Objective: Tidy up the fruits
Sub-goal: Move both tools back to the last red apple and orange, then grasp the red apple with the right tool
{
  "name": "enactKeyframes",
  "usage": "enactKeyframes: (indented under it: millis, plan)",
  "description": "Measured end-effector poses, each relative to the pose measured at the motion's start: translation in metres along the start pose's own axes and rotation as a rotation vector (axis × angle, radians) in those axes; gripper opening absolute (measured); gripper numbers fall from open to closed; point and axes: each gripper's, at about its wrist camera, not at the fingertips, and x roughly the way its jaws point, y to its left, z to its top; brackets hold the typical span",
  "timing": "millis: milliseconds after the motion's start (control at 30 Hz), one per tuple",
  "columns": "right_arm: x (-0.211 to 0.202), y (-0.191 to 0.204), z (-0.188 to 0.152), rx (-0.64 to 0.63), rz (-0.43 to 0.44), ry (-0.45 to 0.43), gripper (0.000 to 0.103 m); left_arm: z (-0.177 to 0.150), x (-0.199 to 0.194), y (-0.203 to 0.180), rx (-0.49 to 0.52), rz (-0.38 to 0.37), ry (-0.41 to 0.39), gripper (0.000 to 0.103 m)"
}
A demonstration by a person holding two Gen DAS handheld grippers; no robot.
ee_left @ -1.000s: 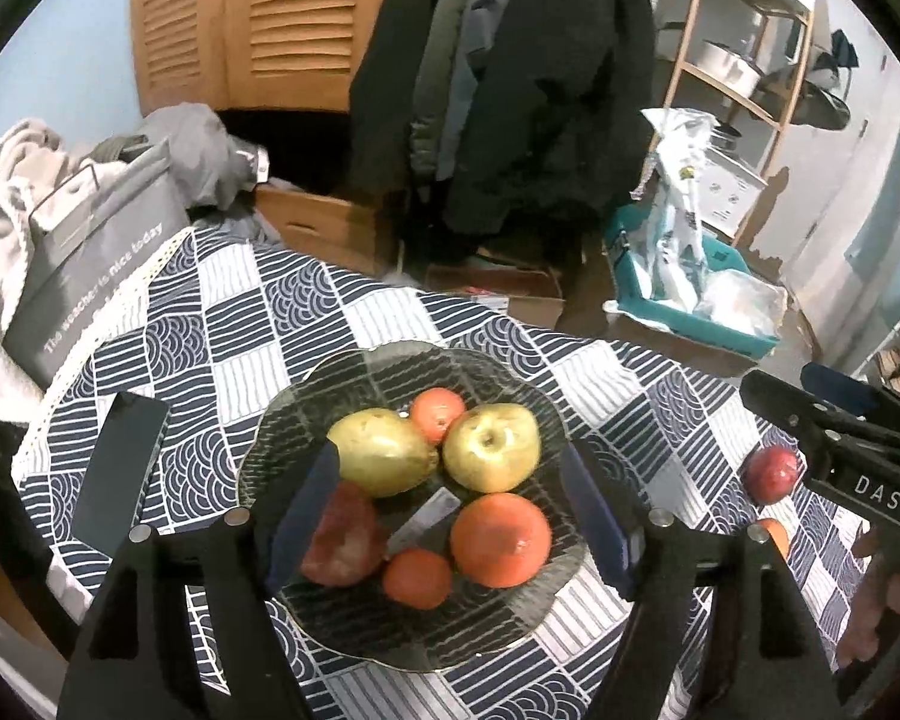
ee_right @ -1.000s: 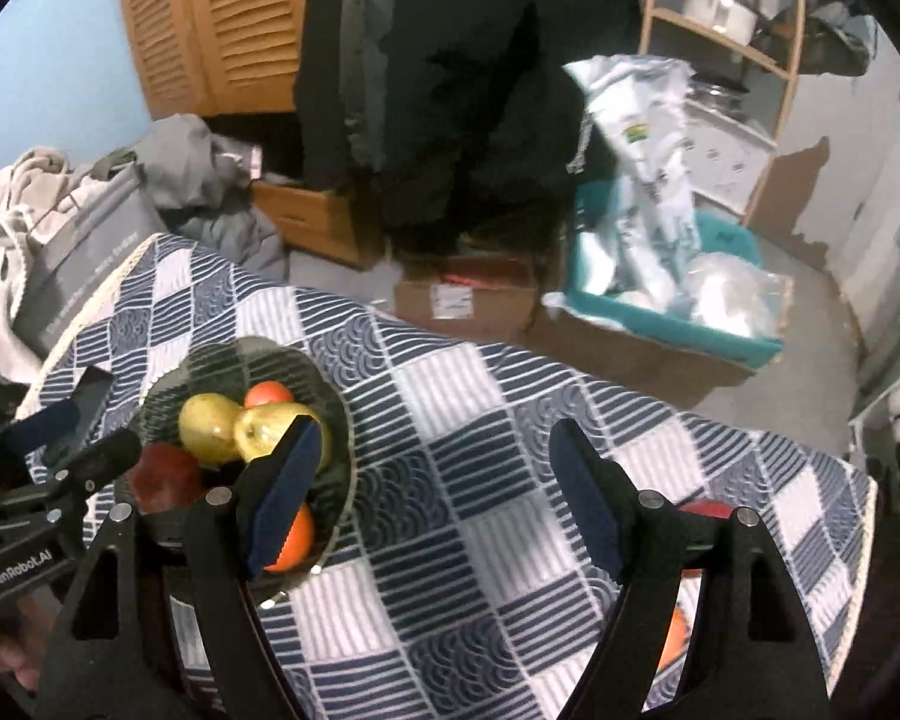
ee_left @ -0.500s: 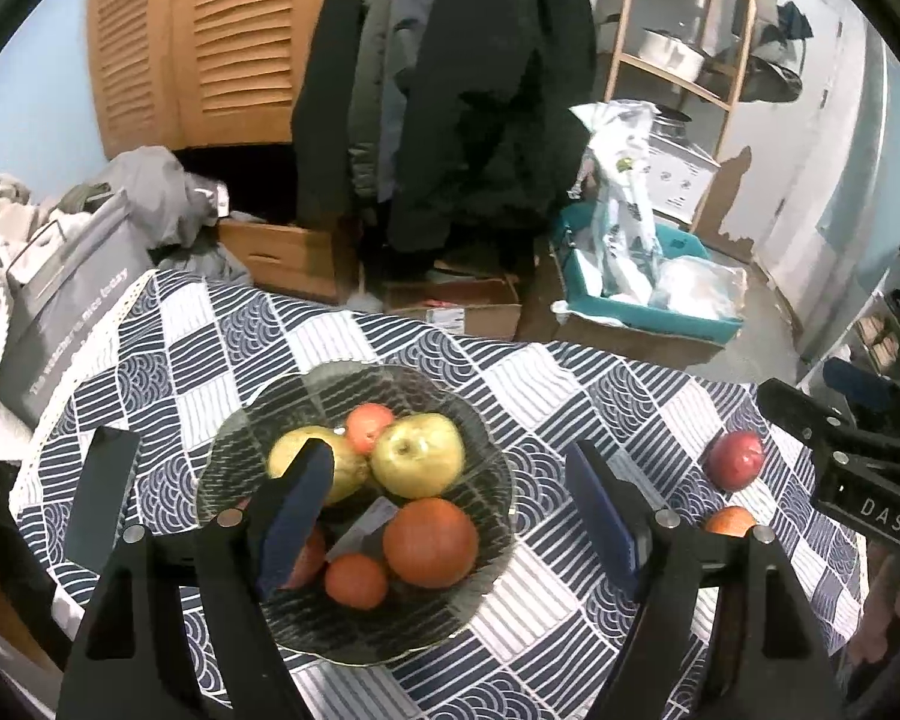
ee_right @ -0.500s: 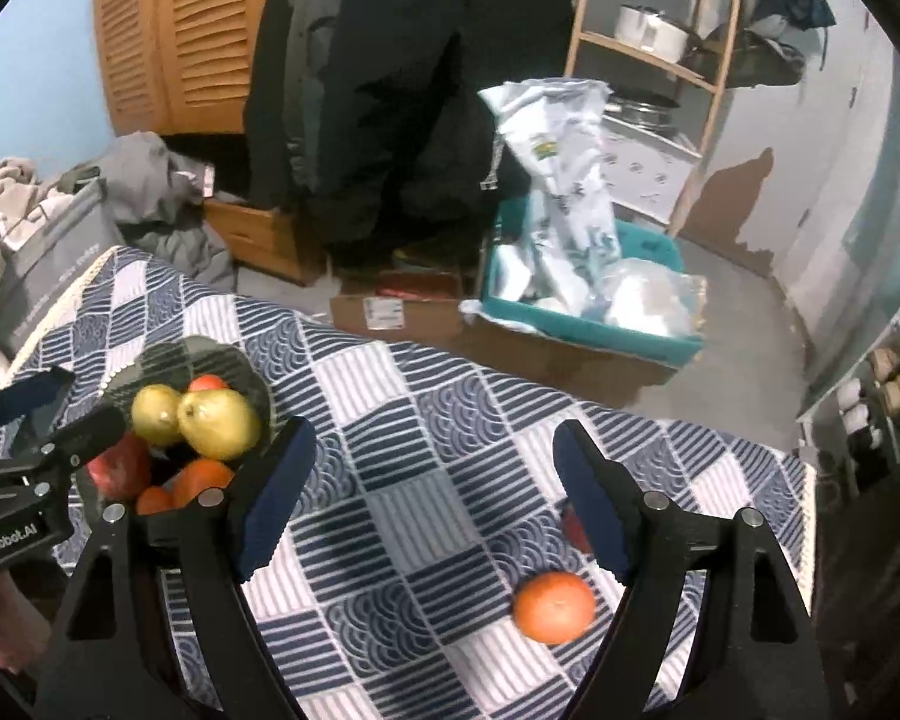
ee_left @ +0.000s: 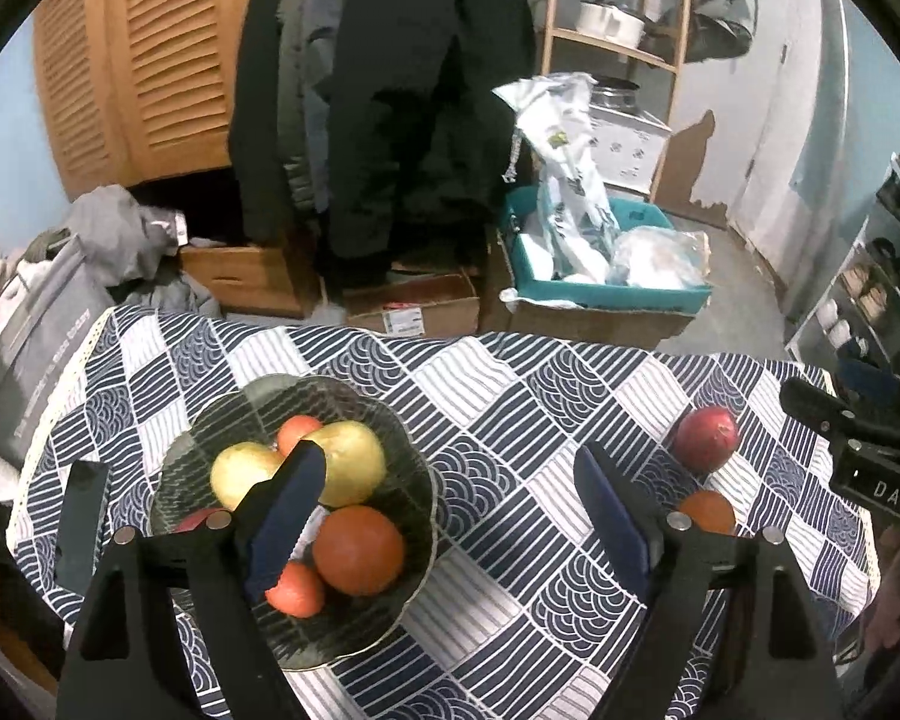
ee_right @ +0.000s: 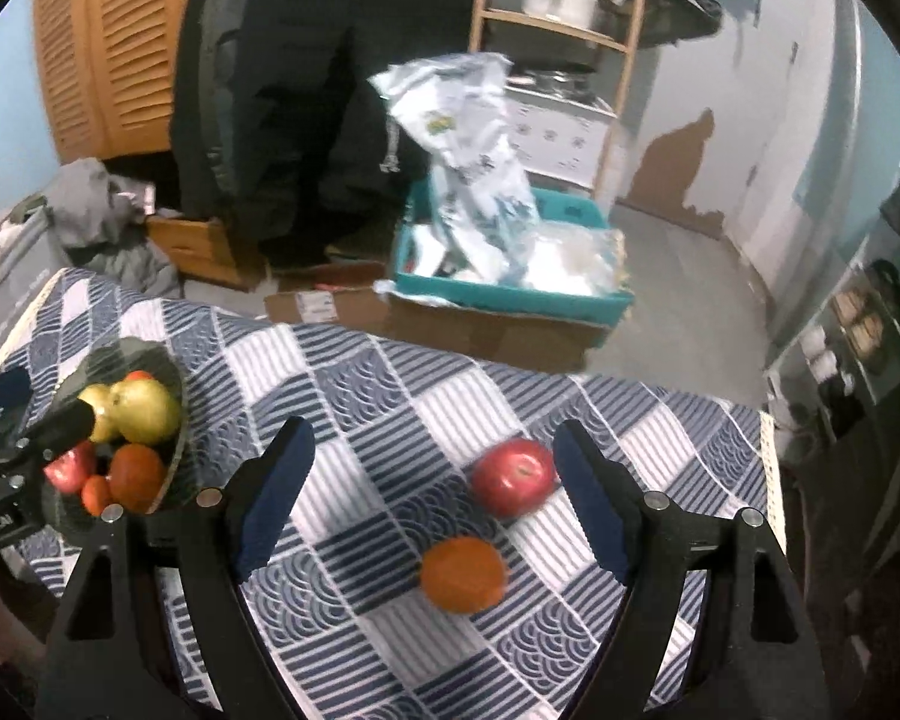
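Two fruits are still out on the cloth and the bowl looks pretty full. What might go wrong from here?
1. The red apple and loose orange lie close together between the open right gripper's fingers; closing on one may nudge the other, and the table edge is near.
2. The glass bowl already holds a crowded pile, so an added fruit could roll out.
3. The open left gripper hangs above the bowl, in the delivery path.
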Motion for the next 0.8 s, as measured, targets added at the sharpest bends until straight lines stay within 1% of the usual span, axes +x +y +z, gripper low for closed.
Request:
enactKeyframes:
  millis: [267, 400, 533, 667, 800]
  plan:
    - [0.016, -0.055, -0.013, 0.096, -0.046, 0.055, 0.081, 0.001, 0.020, -0.024, 0.039, 0.000, 0.030, 0.086]
    - [0.027, -0.074, -0.021, 0.135, -0.044, 0.079, 0.081, 0.000, 0.036, -0.034, 0.066, 0.008, 0.052, 0.086]
    - [0.047, -0.085, -0.027, 0.165, -0.024, 0.119, 0.081, 0.000, 0.053, -0.040, 0.070, 0.009, 0.090, 0.086]
    - [0.074, -0.085, -0.032, 0.166, -0.009, 0.176, 0.081, -0.001, 0.074, -0.049, 0.083, 0.008, 0.124, 0.086]
    - [0.106, -0.085, -0.038, 0.169, 0.030, 0.232, 0.081, -0.004, 0.095, -0.057, 0.106, 0.022, 0.163, 0.086]
